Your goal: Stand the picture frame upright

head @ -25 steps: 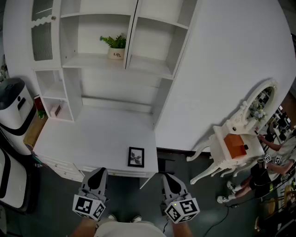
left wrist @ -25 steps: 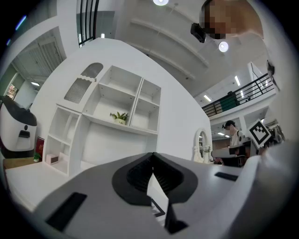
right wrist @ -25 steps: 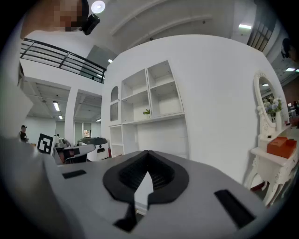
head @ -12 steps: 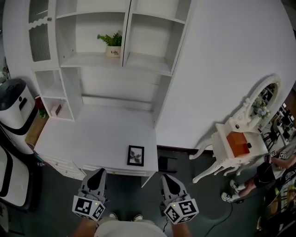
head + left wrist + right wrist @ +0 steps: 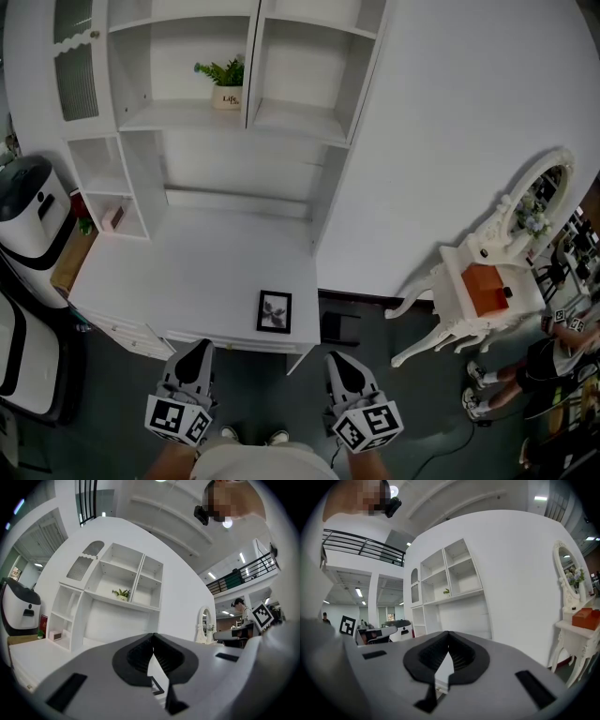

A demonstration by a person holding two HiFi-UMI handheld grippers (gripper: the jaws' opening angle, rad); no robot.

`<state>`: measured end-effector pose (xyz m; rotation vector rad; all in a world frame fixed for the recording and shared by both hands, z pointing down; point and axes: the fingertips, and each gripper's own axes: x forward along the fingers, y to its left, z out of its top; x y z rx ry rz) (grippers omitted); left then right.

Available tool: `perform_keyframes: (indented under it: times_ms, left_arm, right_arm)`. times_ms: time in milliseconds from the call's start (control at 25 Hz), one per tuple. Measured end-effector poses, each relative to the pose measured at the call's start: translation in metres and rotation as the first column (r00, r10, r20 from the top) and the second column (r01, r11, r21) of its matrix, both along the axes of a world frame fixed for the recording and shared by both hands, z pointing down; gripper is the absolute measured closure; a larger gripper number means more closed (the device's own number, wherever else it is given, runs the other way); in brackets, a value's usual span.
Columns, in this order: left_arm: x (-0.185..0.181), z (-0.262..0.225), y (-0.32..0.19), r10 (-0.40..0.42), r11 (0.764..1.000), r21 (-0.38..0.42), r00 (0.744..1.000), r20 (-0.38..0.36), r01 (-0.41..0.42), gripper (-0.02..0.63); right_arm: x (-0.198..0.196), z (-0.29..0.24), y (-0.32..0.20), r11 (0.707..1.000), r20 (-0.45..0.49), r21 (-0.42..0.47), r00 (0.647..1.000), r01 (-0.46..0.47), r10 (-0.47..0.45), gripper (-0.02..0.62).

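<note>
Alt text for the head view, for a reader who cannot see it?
A small black picture frame lies flat near the front right corner of a white desk. The left gripper and right gripper, both shut and empty, are held short of its front edge. A potted plant sits on a shelf above.

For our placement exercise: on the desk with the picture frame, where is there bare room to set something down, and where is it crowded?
The desktop is bare from the cubby unit at its left rear across to the picture frame lying near the front right edge. The shelf bay right of the potted plant is free. Only the lower cubby looks crowded.
</note>
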<state>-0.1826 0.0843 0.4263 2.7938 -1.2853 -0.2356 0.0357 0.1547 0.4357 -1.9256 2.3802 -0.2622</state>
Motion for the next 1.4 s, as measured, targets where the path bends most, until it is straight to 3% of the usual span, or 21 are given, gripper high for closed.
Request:
perform_keyframes:
  times_ms: [200,320,440,600,640,1080,1400]
  left_arm:
    - [-0.004,-0.002,-0.003,-0.025,1.0,0.012,0.999,-0.03,0.025,0.586]
    - [-0.008,-0.006,-0.006,-0.047,0.999,0.006,0.998,-0.047,0.048,0.559]
    - [-0.014,-0.004,-0.013,-0.09,0.996,-0.013,0.995,-0.051,0.089,0.355]
    - [-0.02,0.007,-0.024,-0.132,0.991,-0.041,0.99,-0.045,0.13,0.145]
    - [-0.019,0.011,-0.026,-0.13,0.991,-0.049,0.991,-0.045,0.128,0.124]
    - [-0.002,0.011,-0.029,-0.161,0.985,-0.061,0.987,-0.021,0.16,0.094]
    - [0.006,0.033,-0.031,-0.172,0.981,-0.089,0.985,0.023,0.173,0.095]
  right_arm:
    - [0.008,0.001,-0.002,1.0,-0.011,0.001,1.0,-0.011,0.011,0.578]
    - [0.016,-0.001,-0.004,1.0,-0.017,0.01,1.0,-0.008,0.009,0.46]
    - [0.031,-0.006,-0.005,0.999,-0.017,0.023,0.999,-0.03,0.03,0.343]
    - [0.051,-0.006,-0.006,0.999,-0.016,0.03,0.999,-0.034,0.035,0.227]
    - [0.054,-0.005,-0.006,0.999,-0.017,0.026,0.999,-0.033,0.034,0.207]
    - [0.075,0.004,-0.018,1.0,-0.023,0.016,0.999,-0.023,0.023,0.172]
    - [0.065,0.041,-0.036,0.996,-0.001,-0.067,0.998,0.063,-0.063,0.173]
